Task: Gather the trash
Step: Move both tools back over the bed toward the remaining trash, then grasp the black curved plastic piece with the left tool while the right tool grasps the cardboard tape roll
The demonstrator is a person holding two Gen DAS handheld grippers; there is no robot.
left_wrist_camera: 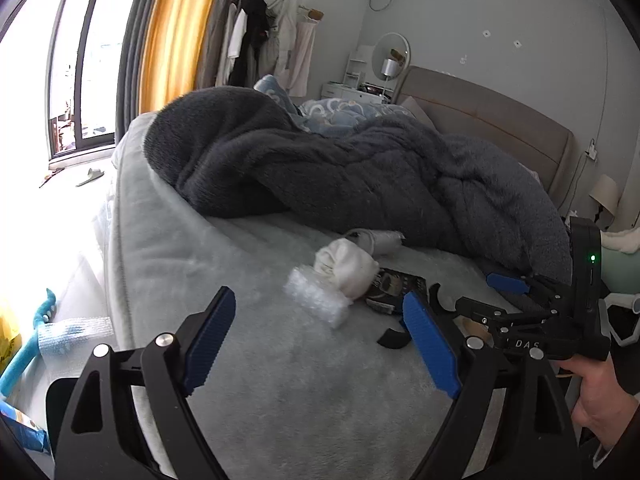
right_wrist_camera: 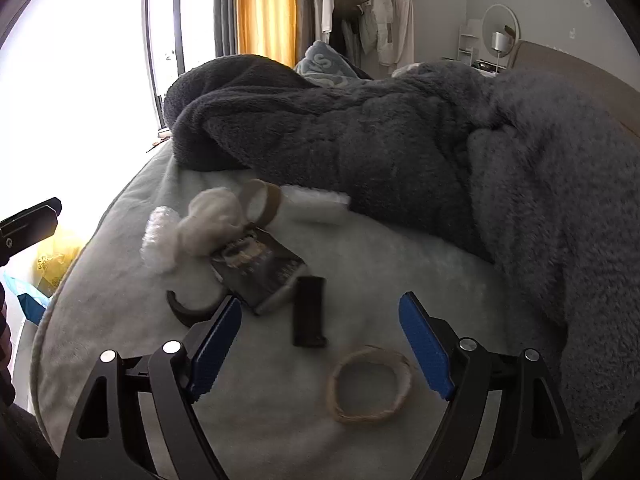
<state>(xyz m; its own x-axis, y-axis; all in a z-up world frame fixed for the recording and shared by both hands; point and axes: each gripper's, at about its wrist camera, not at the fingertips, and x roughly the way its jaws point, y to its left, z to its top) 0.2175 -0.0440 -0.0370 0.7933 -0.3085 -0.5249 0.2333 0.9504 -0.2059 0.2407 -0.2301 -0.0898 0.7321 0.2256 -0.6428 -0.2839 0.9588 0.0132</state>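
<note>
Both grippers, left gripper (left_wrist_camera: 318,342) and right gripper (right_wrist_camera: 320,346), hang wide open with nothing held, and the trash (right_wrist_camera: 256,270) beside the blanket (right_wrist_camera: 400,140) could slip under it if bumped.

Two bubble-wrap pieces (right_wrist_camera: 158,236) (right_wrist_camera: 316,202), two tape rings (right_wrist_camera: 264,204) (right_wrist_camera: 370,386).

Blue ribbed fingers (right_wrist_camera: 216,344); charcoal blanket (right_wrist_camera: 400,128); tan twine ring (right_wrist_camera: 370,386).

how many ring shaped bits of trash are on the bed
2. A twine ring lies between the right gripper's open fingers; a cardboard tape ring sits beside the white wad. The gray blanket may hide more.
</note>
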